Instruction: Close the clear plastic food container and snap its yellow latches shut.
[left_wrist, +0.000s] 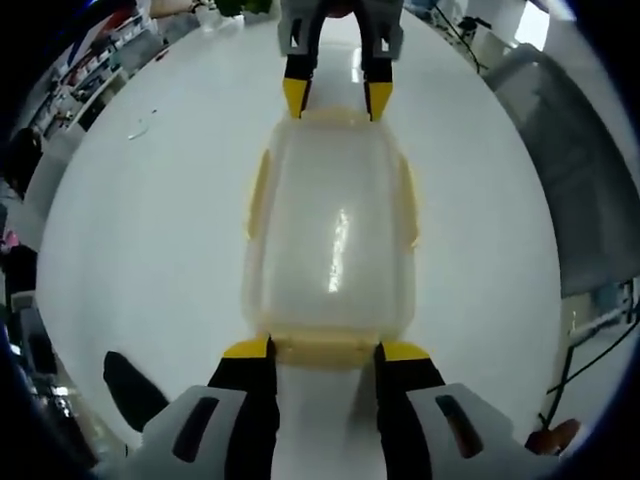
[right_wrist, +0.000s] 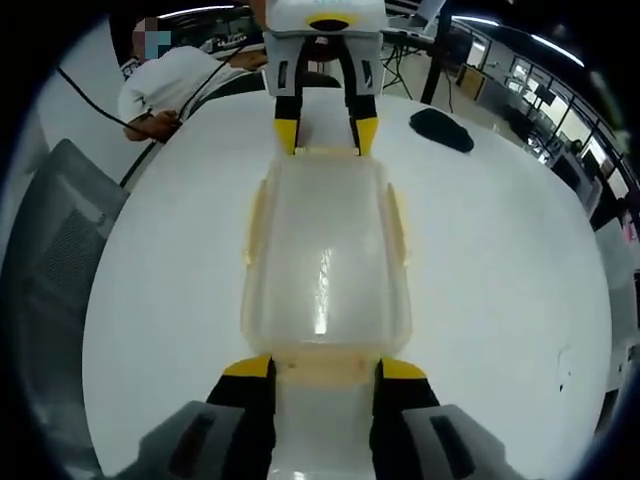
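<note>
container (left_wrist: 330, 235) lidded on table (left_wrist: 150, 230) | left tool (left_wrist: 325, 352), right tool (right_wrist: 325, 368) apart, straddling end latches | risk: uneven pressing skids container

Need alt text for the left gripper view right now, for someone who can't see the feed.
A clear rectangular plastic food container with pale yellow latches lies lid-on on a round white table. The left gripper, yellow-tipped jaws open, straddles its near end latch, while the right gripper meets the far end.
</note>
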